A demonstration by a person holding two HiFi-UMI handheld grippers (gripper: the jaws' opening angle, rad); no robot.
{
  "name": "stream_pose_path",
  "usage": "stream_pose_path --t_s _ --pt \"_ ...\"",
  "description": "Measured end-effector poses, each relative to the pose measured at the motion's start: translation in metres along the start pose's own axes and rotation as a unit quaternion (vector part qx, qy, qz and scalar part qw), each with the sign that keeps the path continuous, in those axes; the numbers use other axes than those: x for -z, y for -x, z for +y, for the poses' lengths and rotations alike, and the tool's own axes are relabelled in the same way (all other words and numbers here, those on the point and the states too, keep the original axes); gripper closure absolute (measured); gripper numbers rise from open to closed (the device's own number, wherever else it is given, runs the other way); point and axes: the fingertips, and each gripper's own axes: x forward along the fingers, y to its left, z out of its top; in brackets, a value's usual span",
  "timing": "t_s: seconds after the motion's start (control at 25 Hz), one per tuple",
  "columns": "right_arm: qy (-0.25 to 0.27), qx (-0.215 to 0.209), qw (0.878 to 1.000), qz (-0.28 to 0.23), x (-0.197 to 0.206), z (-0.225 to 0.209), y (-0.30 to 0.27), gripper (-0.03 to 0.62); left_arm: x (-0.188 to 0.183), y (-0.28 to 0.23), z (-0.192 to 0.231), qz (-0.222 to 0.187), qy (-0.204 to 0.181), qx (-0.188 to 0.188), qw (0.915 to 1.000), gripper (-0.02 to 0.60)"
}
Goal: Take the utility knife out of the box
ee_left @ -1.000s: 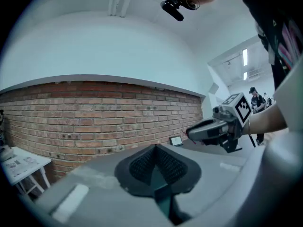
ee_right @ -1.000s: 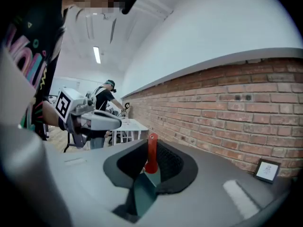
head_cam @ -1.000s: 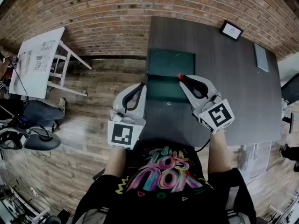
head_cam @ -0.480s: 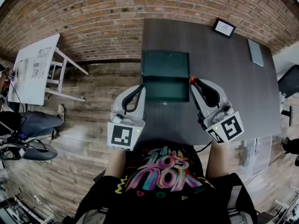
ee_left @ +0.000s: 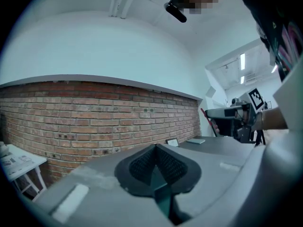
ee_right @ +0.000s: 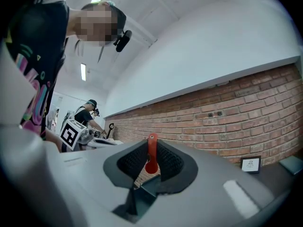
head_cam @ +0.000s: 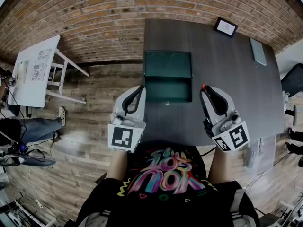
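Note:
An open dark green box [head_cam: 168, 79] sits on the dark grey table [head_cam: 227, 79], its lid folded back toward the brick wall. My right gripper [head_cam: 204, 90] is to the right of the box, above the bare table, shut on the red utility knife [head_cam: 203, 86]. In the right gripper view the knife [ee_right: 151, 153] stands upright between the pads, its end poking above them. My left gripper [head_cam: 140, 89] hovers at the box's left side, over the table edge. Its pads [ee_left: 142, 163] meet with nothing between them. The left gripper view also catches the right gripper [ee_left: 232, 113] with the knife [ee_left: 204, 118].
A small framed card [head_cam: 225, 27] and a flat grey tablet [head_cam: 258, 51] lie on the table's far right. A white side table [head_cam: 35, 67] stands on the wooden floor at left. Another person [ee_right: 89, 109] with a marked gripper stands in the background.
My right gripper has carried the knife from over the box's right edge out to the right and a little nearer me. The left gripper has stayed put.

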Motion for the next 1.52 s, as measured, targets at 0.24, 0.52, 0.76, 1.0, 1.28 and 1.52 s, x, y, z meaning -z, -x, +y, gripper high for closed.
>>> stream_pose_path --t_s 0.24,0.52,0.76,1.0,1.28,1.52 --pt "-0.002 0.001 1.000 0.004 0.004 0.000 0.002 0.539 -0.001 -0.001 -0.002 0.000 -0.003 0.004 1.0000 0.581" --pt "-0.002 0.000 1.000 0.008 0.008 0.002 -0.002 0.539 0.000 0.000 0.002 -0.001 0.002 0.001 1.0000 0.581" --pt "-0.003 -0.002 1.000 0.011 0.011 0.001 -0.003 0.539 0.001 0.000 0.003 0.003 0.006 -0.002 1.0000 0.581" --pt "-0.005 -0.004 1.000 0.014 0.015 0.000 -0.005 0.539 0.002 -0.001 0.004 0.002 0.009 -0.004 1.0000 0.581" --pt "-0.008 -0.004 1.000 0.017 0.019 0.000 -0.007 0.539 0.004 0.000 0.008 0.003 0.013 -0.008 0.9999 0.581" --pt "-0.015 -0.005 1.000 0.022 0.023 -0.002 -0.007 0.539 0.003 -0.001 0.009 0.005 0.016 -0.010 0.9998 0.581"
